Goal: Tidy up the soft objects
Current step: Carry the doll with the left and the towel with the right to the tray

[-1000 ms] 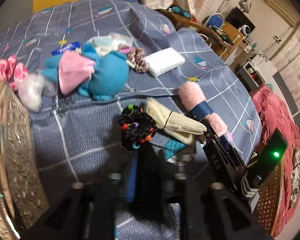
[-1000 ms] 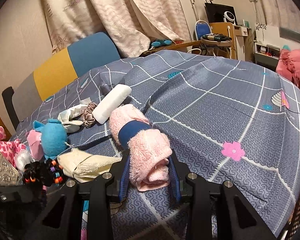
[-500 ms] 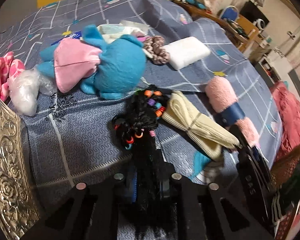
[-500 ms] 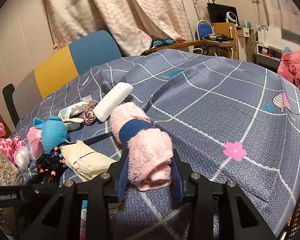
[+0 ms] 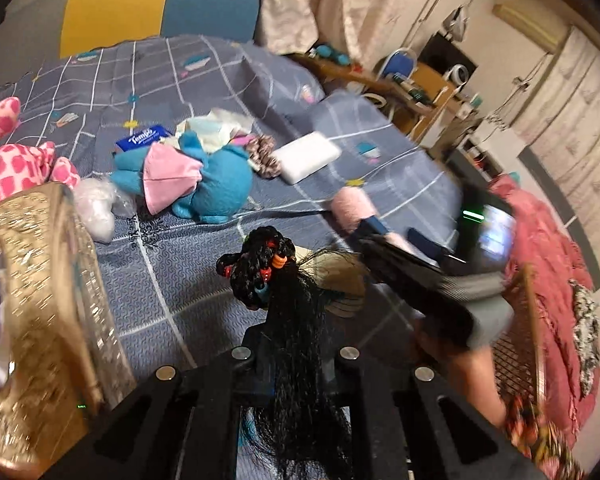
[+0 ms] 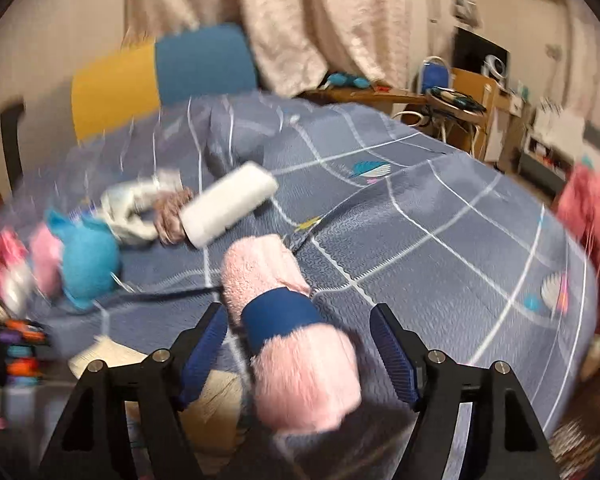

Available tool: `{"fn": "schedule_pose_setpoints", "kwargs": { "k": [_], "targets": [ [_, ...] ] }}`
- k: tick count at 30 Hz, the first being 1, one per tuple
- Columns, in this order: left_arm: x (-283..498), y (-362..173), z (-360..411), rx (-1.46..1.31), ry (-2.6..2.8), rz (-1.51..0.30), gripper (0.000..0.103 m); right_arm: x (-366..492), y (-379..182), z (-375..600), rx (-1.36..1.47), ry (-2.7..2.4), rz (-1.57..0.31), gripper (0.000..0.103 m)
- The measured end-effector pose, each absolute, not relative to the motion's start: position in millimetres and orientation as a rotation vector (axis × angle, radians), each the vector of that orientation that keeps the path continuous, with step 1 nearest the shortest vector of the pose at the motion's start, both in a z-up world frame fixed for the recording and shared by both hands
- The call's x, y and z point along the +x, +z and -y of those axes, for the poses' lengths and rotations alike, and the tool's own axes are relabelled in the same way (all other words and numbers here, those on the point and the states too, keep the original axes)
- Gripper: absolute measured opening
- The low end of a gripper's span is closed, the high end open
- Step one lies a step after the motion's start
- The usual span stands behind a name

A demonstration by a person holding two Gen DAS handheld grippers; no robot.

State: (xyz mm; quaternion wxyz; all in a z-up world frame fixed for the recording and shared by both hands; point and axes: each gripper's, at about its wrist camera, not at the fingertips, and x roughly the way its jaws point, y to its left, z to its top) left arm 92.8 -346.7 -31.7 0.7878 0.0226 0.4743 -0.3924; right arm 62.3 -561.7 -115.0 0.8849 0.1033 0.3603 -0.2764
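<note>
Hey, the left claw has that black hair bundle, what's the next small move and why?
Probably carry the hair bundle left, over the gold basket. The left claw is shut on it, it looks lifted off the bedspread, and the basket rim sits just beside it.

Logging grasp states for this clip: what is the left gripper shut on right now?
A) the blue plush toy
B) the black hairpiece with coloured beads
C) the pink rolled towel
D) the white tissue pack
B: in the left wrist view, the left gripper is shut on the black hairpiece, whose strands trail back between its fingers.
</note>
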Motion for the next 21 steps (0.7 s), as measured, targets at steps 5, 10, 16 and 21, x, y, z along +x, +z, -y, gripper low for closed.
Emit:
{"fn": "schedule_pose_setpoints", "kwargs": {
  "k": [5,10,16,21],
  "targets": [
    [83,-7,312,-0.008,-0.880,-0.982,0.010,83,-128,557,0.104,-0.545,-0.866,0.049],
    [77,19,270,-0.048,-0.876,-0.914,0.010,78,-114,552,0.109,-0.588,-0.851,0.039],
    [77,44,208,-0.115,-0.830,-0.822,0.010,56,-76,550,0.191,-0.647,-0.722,0.038],
    [88,48,148,-0.183,-0.726,-0.764,0.010,42,-36,531,0.276,-0.615,-0.610,0.038]
  ]
}}
